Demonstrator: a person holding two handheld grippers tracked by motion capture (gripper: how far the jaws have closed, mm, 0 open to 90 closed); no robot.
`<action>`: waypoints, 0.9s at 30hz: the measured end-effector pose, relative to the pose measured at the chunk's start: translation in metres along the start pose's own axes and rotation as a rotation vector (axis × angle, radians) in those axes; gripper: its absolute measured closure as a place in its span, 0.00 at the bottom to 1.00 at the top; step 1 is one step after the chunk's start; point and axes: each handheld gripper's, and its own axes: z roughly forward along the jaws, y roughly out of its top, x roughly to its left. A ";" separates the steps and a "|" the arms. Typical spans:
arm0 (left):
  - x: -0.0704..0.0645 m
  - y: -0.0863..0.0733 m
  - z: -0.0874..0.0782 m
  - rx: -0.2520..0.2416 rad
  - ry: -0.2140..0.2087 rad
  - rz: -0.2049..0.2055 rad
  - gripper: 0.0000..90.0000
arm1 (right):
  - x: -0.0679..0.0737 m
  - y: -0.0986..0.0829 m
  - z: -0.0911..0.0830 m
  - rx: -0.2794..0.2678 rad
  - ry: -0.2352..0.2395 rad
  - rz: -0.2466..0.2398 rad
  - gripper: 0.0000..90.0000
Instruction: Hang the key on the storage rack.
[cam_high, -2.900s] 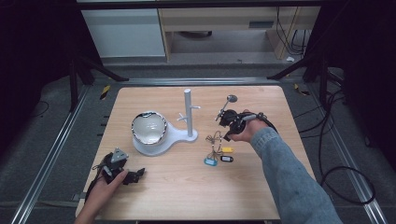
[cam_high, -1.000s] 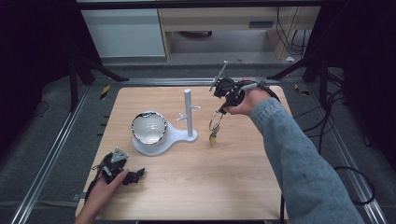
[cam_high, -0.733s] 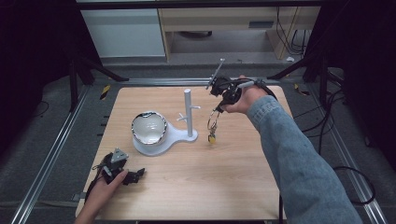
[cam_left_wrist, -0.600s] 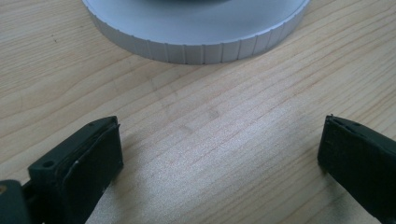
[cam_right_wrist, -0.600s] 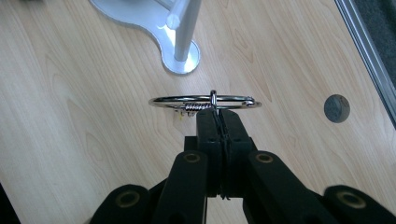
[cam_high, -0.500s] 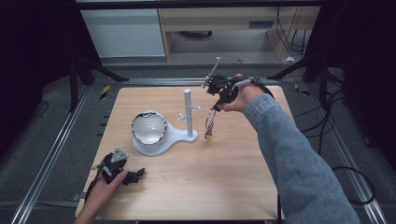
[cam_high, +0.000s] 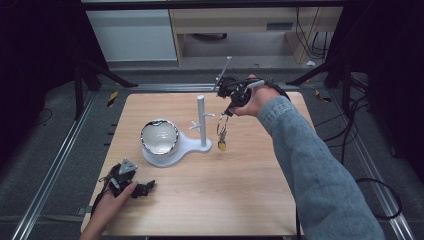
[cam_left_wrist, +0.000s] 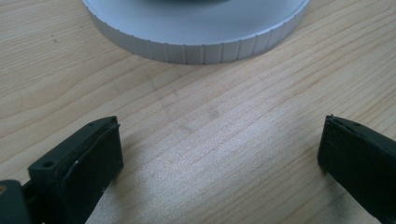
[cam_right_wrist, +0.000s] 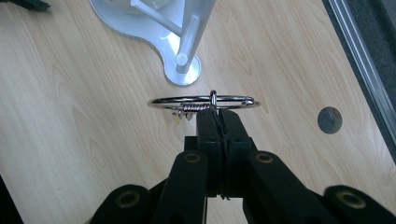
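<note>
No readable text from my end in any of the three views: no labels, brands, numbers or signs. I checked the white stand (cam_high: 202, 122), the wooden table (cam_high: 240, 190) and the key ring (cam_right_wrist: 204, 103); all are unmarked. The cabinet (cam_high: 280, 25) at 12 o'clock beyond the table carries a small grey plate, too blurred to read.
</note>
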 end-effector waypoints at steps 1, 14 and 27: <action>0.000 0.000 0.000 0.000 0.000 0.001 0.00 | 0.000 0.001 -0.001 -0.002 -0.003 -0.003 0.99; 0.000 0.000 0.000 -0.001 -0.001 0.001 0.00 | 0.003 0.015 -0.007 -0.009 0.000 -0.021 0.99; 0.000 0.000 0.000 0.000 -0.001 0.001 0.00 | 0.004 0.026 -0.002 -0.010 0.011 -0.025 0.99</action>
